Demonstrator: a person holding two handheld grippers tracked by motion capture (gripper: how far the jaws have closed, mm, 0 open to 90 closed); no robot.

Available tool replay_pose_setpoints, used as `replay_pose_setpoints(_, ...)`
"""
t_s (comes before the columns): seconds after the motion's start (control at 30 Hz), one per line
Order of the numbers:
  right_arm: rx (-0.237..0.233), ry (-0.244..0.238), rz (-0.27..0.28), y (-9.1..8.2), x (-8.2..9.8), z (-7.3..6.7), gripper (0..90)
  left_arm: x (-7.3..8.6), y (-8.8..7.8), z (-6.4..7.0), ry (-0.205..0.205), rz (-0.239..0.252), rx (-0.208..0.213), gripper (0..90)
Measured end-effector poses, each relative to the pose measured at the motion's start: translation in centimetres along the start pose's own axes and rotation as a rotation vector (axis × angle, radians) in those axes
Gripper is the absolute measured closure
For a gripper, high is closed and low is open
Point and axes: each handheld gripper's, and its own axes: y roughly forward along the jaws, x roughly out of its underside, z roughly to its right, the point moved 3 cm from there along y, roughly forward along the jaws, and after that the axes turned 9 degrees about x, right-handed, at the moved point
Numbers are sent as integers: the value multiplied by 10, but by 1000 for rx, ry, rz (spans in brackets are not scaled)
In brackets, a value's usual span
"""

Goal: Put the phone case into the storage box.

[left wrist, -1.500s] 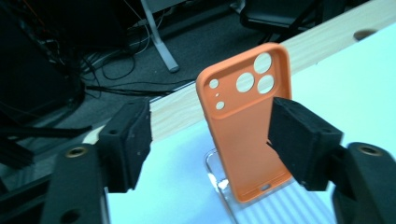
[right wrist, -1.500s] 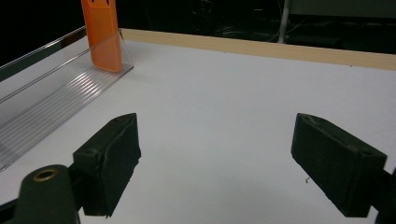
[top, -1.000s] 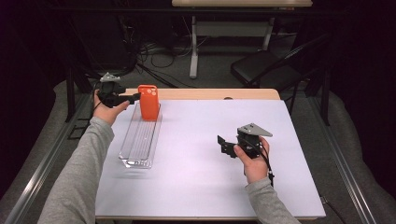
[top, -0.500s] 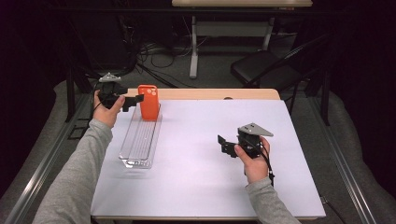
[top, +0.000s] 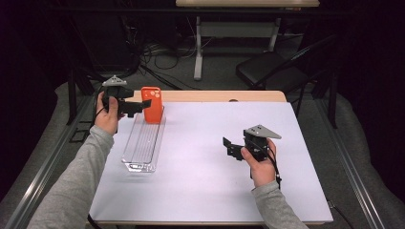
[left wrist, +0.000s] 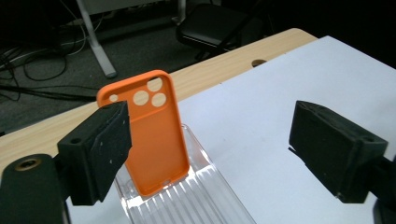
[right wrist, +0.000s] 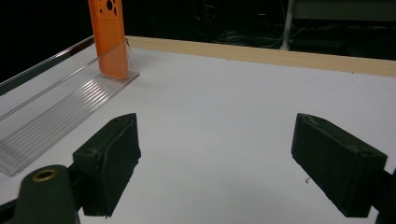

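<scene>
An orange phone case [top: 154, 112] stands upright at the far end of a clear ridged tray [top: 143, 143] on the left of the white table. My left gripper [top: 141, 106] hovers level beside it, and its jaws have just been opening. In the left gripper view the case [left wrist: 152, 135] stands just past the left jaw of my gripper [left wrist: 212, 126], with no pad pressing on it, above the tray [left wrist: 196, 200]. My right gripper [top: 230, 149] hangs open over bare table at the right. Its own view shows wide jaws [right wrist: 215, 135] with nothing between them, and the case [right wrist: 109, 37] and tray [right wrist: 56, 112] farther off.
A wooden strip [top: 224, 96] runs along the table's far edge. A dark chair [top: 272, 71] and a desk leg [top: 198, 52] with cables stand on the floor beyond. A metal rail [top: 52, 157] borders the left side.
The left gripper's jaws have spread wider off the orange case and the hand has shifted slightly. The case stays upright in the tray. The right gripper has not moved.
</scene>
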Motion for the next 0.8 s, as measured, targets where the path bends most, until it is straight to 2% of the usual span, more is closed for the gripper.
replay_pose_setpoints(0.1, -5, 1, 1, -1, -1, 0, 146, 1, -1, 6, 10, 6, 11, 113)
replay_pose_setpoints(0.2, -12, 10, 3, -3, -3, 2, 145, 3, -2, 12, 24, -12, 19, 113)
replay_pose_setpoints(0.37, -21, -5, 4, -7, -7, 2, 140, 6, -5, 23, 35, -6, 46, 113)
replay_pose_setpoints(0.43, -22, -21, 7, -9, -8, 1, 135, 6, -7, 28, 54, -13, 39, 117)
replay_pose_setpoints(0.6, -41, -38, 2, -13, -11, -2, 50, 6, -11, 39, 61, 7, 58, 117)
replay_pose_setpoints(0.8, -50, -43, 3, -17, -14, -4, 39, 9, -16, 51, 72, 8, 90, 117)
